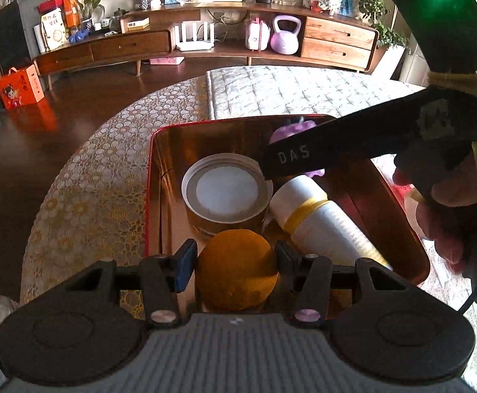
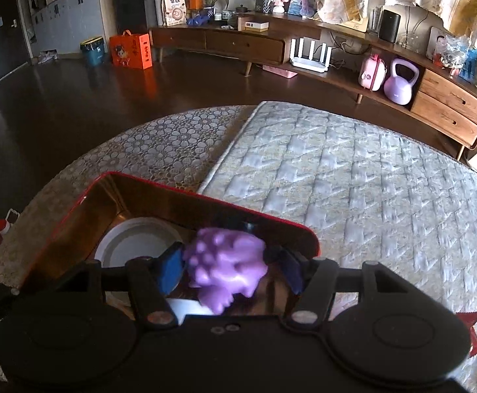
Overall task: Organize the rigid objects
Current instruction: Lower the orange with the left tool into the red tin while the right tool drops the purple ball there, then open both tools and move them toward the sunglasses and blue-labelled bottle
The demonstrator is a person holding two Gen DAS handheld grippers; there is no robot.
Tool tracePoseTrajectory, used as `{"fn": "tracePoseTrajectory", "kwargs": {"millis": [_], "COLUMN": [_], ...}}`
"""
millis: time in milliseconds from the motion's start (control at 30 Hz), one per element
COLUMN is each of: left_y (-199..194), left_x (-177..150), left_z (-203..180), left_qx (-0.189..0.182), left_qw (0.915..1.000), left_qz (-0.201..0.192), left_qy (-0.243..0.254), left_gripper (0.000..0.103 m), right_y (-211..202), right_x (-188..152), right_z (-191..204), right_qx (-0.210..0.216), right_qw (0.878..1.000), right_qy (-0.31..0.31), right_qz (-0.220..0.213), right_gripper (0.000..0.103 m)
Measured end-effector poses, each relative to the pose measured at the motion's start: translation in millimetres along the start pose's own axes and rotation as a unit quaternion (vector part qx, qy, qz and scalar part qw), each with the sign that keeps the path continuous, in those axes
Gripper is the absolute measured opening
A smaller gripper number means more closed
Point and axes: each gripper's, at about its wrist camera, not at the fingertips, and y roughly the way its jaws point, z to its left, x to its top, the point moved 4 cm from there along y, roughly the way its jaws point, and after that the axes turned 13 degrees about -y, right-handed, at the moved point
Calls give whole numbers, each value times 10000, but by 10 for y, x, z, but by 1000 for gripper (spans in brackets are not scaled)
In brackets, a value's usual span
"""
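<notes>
A red tin box point(image 1: 153, 196) with a shiny gold inside stands on the table. In it are a round tin with a white lid point(image 1: 227, 190) and a white tube with a yellow band point(image 1: 320, 219). My left gripper point(image 1: 235, 263) is shut on an orange round piece point(image 1: 236, 275) over the box's near end. In the right wrist view, my right gripper point(image 2: 230, 271) reaches into the box point(image 2: 205, 201), and a purple spiky toy point(image 2: 225, 262) sits between its fingers. The left pad touches the toy, while the right pad stands slightly off it. One right finger point(image 1: 290, 159) crosses the box.
The box sits on a round table with a pebble-patterned cloth point(image 1: 84, 196); a quilted mat point(image 2: 353, 180) covers the right part. A person's hand point(image 1: 441, 203) holds the right gripper. A red-capped bottle point(image 2: 0, 229) stands at the left edge, a red scrap point(image 2: 467, 324) at the right.
</notes>
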Motion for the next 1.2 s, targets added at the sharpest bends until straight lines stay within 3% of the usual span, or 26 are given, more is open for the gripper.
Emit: {"fn": "tracePoseTrajectory", "kwargs": {"millis": [300, 367, 500, 1200], "left_y": [-98, -133, -209, -854], "left_x": [36, 39, 30, -56], "left_z": [19, 19, 31, -301], "left_qx": [48, 57, 70, -195], "left_qw": [9999, 9999, 9999, 9987], "left_qz": [-127, -146, -155, -478], "left_qy": [-18, -16, -26, 25], "left_gripper": [51, 51, 56, 63], "right_y": [-300, -405, -621, -1589], "right_x": [14, 17, -32, -544], "right_z": [-98, -105, -110, -237], "right_qx": [183, 238, 372, 397], "right_qw": [9991, 9988, 9978, 9943], "right_qy": [322, 370, 438, 787], "right_qz": [-182, -236, -326, -603], "right_gripper": [65, 70, 71, 80]}}
